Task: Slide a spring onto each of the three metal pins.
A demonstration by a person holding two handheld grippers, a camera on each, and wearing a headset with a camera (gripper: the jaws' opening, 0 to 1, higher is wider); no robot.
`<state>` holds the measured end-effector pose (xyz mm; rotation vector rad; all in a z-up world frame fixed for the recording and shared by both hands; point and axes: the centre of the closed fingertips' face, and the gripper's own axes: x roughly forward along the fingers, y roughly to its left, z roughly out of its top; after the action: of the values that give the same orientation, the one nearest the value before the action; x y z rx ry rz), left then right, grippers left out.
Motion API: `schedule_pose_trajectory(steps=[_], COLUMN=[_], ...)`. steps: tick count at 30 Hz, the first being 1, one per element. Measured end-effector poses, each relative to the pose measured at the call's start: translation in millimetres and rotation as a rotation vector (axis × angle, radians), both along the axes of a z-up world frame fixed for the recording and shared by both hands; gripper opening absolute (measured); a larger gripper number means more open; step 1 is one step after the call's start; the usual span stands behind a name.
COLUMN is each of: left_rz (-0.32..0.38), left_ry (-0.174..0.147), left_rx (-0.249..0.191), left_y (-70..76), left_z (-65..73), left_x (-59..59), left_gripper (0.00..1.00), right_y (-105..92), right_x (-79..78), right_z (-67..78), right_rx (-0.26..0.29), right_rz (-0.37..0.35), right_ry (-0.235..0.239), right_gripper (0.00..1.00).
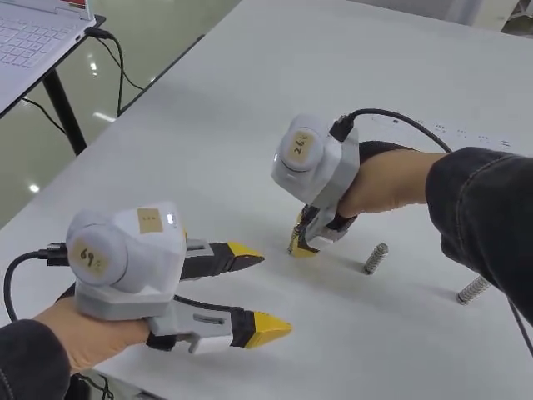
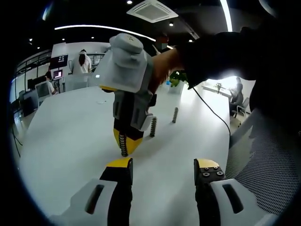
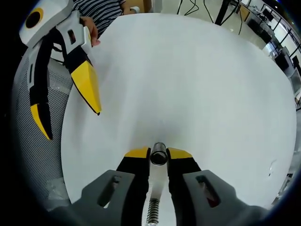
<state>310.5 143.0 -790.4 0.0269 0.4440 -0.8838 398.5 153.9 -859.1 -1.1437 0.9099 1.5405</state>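
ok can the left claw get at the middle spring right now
Probably yes: the left claw is open, bare table lies between, though the right claw stands close beside the middle spring.

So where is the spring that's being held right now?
In the head view, the spring stands upright in the right gripper's jaws mid-table, left of two other springs.

A white surface [image 1: 250, 92] lies under the left gripper [image 1: 276, 293]. Far to that gripper's left, past the surface's edge, a white laptop [image 1: 33, 33] sits on a dark stand [image 1: 62, 104] with a black cable [image 1: 119, 62] plugged in. A mesh chair [image 2: 258, 155] stands at its right.
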Motion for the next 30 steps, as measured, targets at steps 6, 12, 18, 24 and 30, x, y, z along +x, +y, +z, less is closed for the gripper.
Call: schedule_pose_trajectory(steps=[6,12,18,24,30], left_rz=[0.0,-0.001,0.0,0.002,0.002], left_ry=[0.002,0.001,-0.001,-0.003,-0.002], left_rx=[0.002,0.0,0.002,0.0,-0.001], left_y=[0.5,-0.7,-0.8,-1.1,-2.4], left_z=[-0.3,0.6,1.4,1.3,0.6], left_x=[0.6,1.2,0.8,0.0,-1.0], left_gripper=[0.5,0.5,0.5,0.5,0.5], right_y=[-1.8,-4.5,-4.8,-5.7,-6.7], right_x=[1.1,3.0,3.4,2.5,2.0], right_z=[-2.8,-4.2,-3.9,-4.1,-5.5], right_rx=[-0.006,-0.01,-0.006,-0.005,-0.007], right_rz=[-0.004,-0.01,-0.014,-0.016,-0.016], right_ry=[0.004,0.005,0.003,0.003,0.003], right_gripper=[0.17,0.17,0.18,0.19,0.19])
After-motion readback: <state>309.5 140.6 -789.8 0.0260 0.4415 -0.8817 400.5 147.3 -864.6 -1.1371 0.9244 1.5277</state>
